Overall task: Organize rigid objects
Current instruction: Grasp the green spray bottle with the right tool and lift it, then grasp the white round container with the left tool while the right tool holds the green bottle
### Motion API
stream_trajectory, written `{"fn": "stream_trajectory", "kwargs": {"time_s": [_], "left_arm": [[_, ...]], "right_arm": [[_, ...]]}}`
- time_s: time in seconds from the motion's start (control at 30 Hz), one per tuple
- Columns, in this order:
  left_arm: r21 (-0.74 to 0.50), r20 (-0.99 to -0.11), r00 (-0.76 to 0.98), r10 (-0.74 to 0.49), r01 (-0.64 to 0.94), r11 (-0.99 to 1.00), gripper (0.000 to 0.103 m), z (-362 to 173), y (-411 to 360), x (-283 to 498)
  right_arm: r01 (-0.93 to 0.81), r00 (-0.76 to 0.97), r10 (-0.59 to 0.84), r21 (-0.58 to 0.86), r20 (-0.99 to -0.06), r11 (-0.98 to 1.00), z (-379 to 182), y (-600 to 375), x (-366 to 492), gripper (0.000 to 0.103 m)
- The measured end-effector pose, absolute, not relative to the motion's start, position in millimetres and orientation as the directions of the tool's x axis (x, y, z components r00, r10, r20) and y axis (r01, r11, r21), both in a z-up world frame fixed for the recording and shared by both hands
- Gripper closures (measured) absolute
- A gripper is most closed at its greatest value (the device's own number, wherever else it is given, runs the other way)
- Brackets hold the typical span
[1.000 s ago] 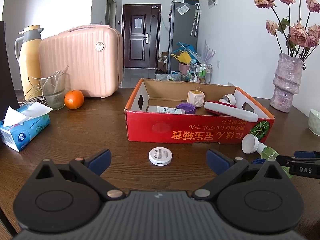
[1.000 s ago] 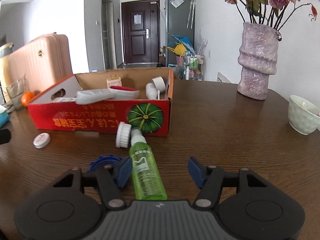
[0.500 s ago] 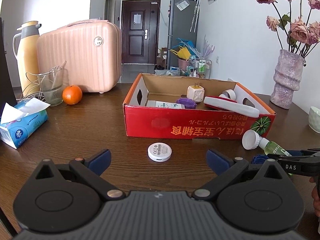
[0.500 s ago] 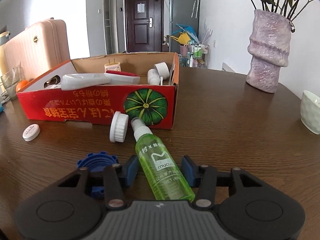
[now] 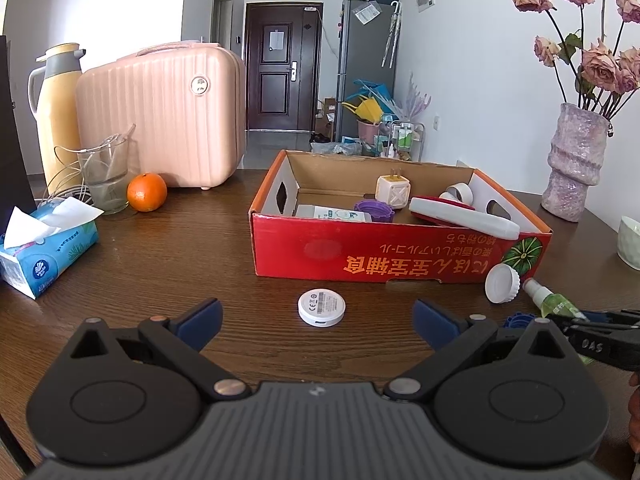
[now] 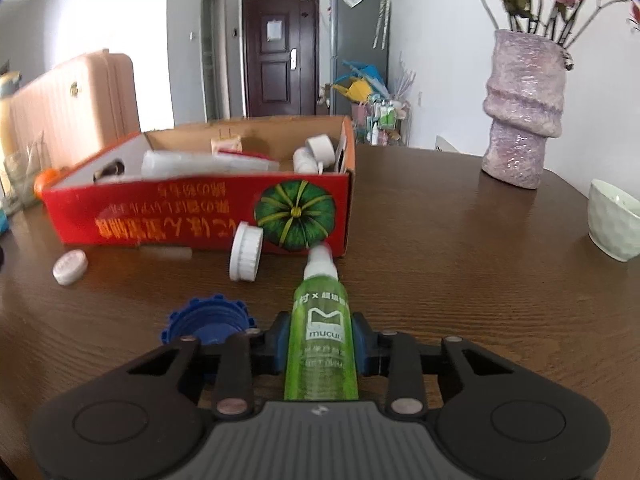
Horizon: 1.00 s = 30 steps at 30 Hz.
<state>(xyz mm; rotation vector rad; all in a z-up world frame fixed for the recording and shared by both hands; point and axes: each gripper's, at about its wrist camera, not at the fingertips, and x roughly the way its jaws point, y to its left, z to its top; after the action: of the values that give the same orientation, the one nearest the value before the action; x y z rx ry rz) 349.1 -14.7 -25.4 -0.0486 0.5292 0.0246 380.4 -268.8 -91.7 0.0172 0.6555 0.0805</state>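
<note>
Dark wooden surface (image 5: 168, 264). A red carton (image 5: 360, 254) is seen at centre; a white disc (image 5: 321, 307) lies at its 6 o'clock, a white cap (image 5: 502, 283) at 4 o'clock, an orange (image 5: 147, 192) and tissue pack (image 5: 44, 256) toward 9 o'clock, a vase (image 5: 576, 168) at 3 o'clock.

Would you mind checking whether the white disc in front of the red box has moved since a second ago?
No. The white disc lies in the same spot before the red box.
</note>
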Motion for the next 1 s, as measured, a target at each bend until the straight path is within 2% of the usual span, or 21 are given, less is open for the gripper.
{"fn": "stream_trajectory", "kwargs": {"time_s": [0.23, 0.6, 0.87, 1.0], "left_arm": [[-0.041, -0.493, 0.870, 0.013, -0.038, 0.998, 0.000, -22.8, -13.5, 345.7], [-0.055, -0.483, 0.876, 0.023, -0.057, 0.997, 0.000, -15.8, 6.7, 341.0], [-0.076, -0.471, 0.881, 0.045, -0.091, 0.993, 0.000, -9.2, 28.9, 340.1], [-0.079, -0.473, 0.879, 0.056, -0.105, 0.991, 0.000, -9.2, 34.4, 341.8]], "right_arm": [[-0.042, 0.812, 0.079, 0.078, -0.578, 0.996, -85.2, -272.8, 367.2, 0.073], [-0.021, 0.762, 0.070, 0.085, -0.644, 0.996, -93.0, -274.3, 365.9, 0.072], [-0.036, 0.757, 0.029, 0.003, -0.653, 0.999, -97.7, -263.2, 373.3, 0.072], [-0.019, 0.764, 0.052, 0.058, -0.643, 0.998, -95.2, -270.9, 369.9, 0.073]]}}
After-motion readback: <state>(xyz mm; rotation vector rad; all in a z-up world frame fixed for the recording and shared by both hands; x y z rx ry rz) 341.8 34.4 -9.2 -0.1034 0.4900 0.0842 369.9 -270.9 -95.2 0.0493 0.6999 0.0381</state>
